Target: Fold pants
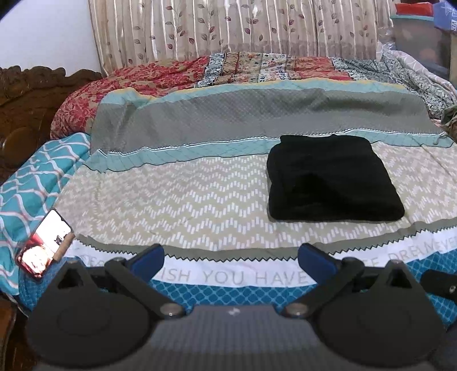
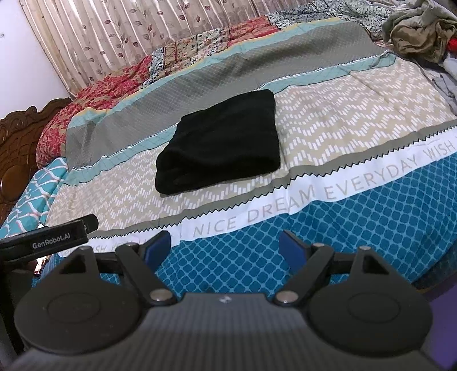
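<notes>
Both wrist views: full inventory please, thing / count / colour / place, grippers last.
pants: 1, black, folded into a compact rectangle, lying on the beige zigzag band of the bedspread
bedspread: 1, beige, grey, teal and white bands with printed lettering, covering the bed
quilt: 1, red and floral patchwork, bunched along the far edge of the bed
curtain: 1, beige with leaf print, behind the bed
headboard: 1, carved brown wood, left side
phone: 1, screen lit, on the teal patterned cloth at the near left bed edge
clothes pile: 1, olive and grey, far right of the bed
left gripper: 1, black with blue pads, open, empty, near bed edge
right gripper: 1, black with blue pads, open, empty, near bed edge
</notes>
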Demonstrator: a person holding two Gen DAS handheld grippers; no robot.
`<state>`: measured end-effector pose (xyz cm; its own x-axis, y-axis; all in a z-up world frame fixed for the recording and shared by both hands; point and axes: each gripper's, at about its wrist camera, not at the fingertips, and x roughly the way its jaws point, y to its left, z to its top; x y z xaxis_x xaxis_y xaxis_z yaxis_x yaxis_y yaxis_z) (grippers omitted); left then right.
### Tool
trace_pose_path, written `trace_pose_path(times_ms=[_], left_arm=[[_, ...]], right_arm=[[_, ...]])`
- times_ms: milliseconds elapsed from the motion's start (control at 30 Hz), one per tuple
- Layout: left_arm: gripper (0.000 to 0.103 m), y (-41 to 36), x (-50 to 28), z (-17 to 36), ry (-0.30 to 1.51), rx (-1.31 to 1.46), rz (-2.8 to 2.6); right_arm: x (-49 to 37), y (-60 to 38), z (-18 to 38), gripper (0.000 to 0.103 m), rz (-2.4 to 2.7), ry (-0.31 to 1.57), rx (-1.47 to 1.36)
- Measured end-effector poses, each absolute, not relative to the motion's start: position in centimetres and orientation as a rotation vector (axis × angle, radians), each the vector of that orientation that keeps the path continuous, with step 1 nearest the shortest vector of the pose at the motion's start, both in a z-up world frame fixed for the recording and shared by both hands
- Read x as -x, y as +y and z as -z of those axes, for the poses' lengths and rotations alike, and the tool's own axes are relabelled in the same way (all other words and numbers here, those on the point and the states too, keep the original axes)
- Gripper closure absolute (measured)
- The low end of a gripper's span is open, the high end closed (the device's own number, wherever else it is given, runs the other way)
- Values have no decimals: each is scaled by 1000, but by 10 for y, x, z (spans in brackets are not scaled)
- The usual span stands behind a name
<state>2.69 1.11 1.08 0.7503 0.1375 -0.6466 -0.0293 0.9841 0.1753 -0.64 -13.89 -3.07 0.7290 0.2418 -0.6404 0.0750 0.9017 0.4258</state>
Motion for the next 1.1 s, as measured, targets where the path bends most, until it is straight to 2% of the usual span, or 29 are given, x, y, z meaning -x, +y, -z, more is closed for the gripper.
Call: trace_pose_path(times_ms=[533,1100], left_arm=[[0,14,-29,-14,729,-146,-110],[0,-4,-31,-4,858,-144,-56]], right_arm=[[9,-147,33,18,-97,746,-477],[15,-159,34,18,-99,731,-511]])
